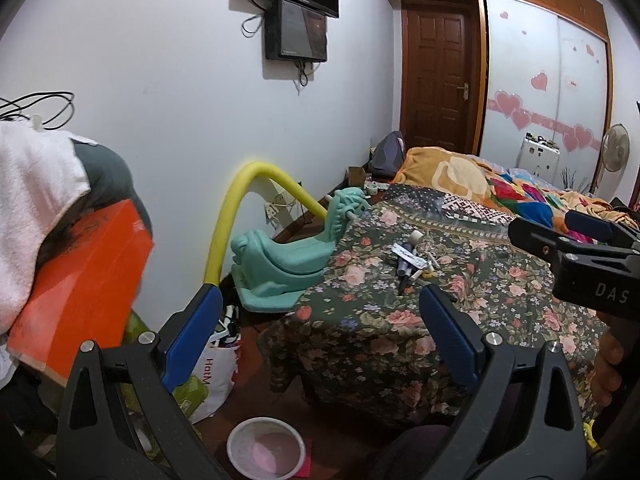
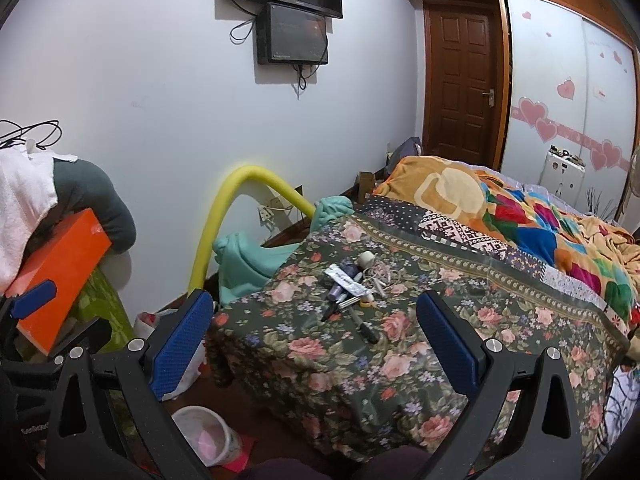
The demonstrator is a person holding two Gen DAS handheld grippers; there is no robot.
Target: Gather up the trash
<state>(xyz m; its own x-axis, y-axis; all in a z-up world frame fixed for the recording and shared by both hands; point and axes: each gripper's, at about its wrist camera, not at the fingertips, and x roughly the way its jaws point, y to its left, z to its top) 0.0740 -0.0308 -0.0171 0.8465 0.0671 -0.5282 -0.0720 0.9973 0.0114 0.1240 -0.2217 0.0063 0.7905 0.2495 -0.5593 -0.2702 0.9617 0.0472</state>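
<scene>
A small heap of trash point(image 1: 414, 258) lies on the flowered bedspread point(image 1: 372, 320): a white strip, dark pens, a small white roll and bits of yellow. It also shows in the right wrist view point(image 2: 354, 286), with a black marker point(image 2: 366, 330) nearest. A white bin point(image 1: 266, 450) with a pink liner stands on the floor below the bed corner, also in the right wrist view point(image 2: 206, 436). My left gripper point(image 1: 320, 320) is open and empty, short of the heap. My right gripper point(image 2: 314, 322) is open and empty, just before the marker.
A teal plastic toy seat point(image 1: 288, 256) and a yellow foam tube point(image 1: 236, 200) stand beside the bed. An orange box point(image 1: 84, 288) under towels sits at left. A white shopping bag point(image 1: 214, 376) is on the floor. Quilts point(image 2: 520, 216) cover the far bed.
</scene>
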